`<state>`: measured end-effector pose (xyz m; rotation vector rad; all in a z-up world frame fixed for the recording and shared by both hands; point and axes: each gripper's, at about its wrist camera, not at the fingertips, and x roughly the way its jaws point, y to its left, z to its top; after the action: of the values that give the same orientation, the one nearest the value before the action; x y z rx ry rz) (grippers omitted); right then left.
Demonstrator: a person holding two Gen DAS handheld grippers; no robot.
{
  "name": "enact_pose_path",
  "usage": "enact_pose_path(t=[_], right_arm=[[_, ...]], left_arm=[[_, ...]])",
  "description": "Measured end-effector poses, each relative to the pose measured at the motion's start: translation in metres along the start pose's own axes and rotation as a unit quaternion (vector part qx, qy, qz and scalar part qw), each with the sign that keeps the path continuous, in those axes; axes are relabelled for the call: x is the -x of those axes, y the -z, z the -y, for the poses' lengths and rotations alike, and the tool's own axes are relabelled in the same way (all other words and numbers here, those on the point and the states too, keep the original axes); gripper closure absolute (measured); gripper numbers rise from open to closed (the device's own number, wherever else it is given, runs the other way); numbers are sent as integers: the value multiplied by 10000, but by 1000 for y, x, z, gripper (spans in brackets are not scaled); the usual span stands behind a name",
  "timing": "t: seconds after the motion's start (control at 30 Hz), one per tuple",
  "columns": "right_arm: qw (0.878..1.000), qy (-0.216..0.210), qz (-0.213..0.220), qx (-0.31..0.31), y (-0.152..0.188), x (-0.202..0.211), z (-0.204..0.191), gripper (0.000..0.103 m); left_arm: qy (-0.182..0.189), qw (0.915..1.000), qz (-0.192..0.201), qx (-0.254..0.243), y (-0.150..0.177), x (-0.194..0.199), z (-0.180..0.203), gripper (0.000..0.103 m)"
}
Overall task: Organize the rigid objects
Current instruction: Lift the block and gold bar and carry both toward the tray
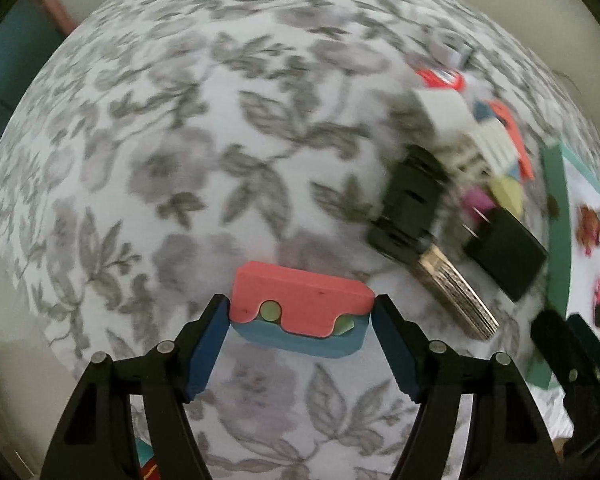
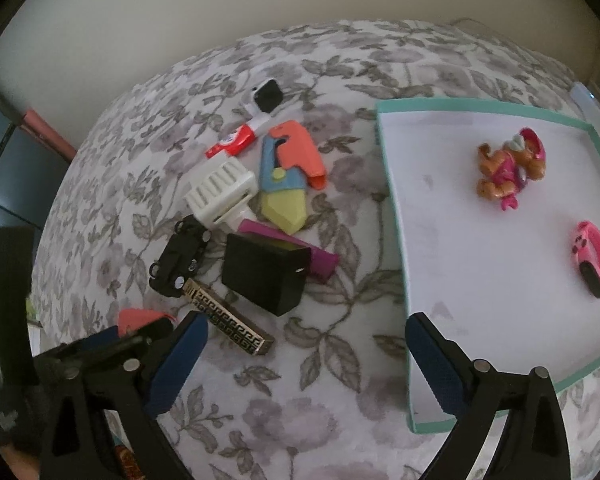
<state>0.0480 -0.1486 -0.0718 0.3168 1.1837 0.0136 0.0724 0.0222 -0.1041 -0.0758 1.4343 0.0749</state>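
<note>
Left gripper (image 1: 301, 322) clenched on a coral-and-blue plastic block (image 1: 302, 312), held just above the floral cloth (image 1: 180, 160) beside the toy pile. Right gripper (image 2: 306, 354) released, hanging empty between pile and teal-rimmed tray (image 2: 396, 200). Best carried level and clear over the gold-patterned bar (image 1: 456, 292) and black box (image 1: 506, 252), then set flat on bare tray floor, apart from the toy dog (image 2: 510, 168) and pink watch (image 2: 592, 258).

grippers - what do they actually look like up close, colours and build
Both look alike. The left gripper and right gripper each have two matte black angular plastic fingers with triangular cut-outs, small round silver pins at the joints, and dark blue ribbed pads on the inner faces. No cables, sleeves or printed markings show.
</note>
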Motion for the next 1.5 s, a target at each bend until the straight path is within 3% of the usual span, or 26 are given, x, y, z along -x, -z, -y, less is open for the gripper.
enact_pose_path(t=[0.3, 0.43, 0.53, 0.9, 1.17, 1.5], right_arm=[[9973, -27, -215, 704, 7, -19, -32, 25], [9945, 22, -333, 996, 11, -32, -45, 39], [9925, 46, -382, 1160, 12, -41, -52, 47], [9877, 401, -215, 1499, 7, -55, -75, 55], [9839, 491, -292, 1696, 19, -54, -85, 81], [9896, 382, -409, 1328, 38, -40, -64, 85]], left_arm=[[-86, 9990, 68, 444, -5, 0, -25, 29], [-56, 9988, 74, 490, -9, -2, -33, 29], [11, 9988, 59, 494, -12, 0, -59, 29], [0, 9988, -96, 472, -24, -33, -84, 28], [-57, 9988, -44, 478, -23, -31, -88, 28], [-188, 9992, 53, 335, -11, -21, -70, 29]])
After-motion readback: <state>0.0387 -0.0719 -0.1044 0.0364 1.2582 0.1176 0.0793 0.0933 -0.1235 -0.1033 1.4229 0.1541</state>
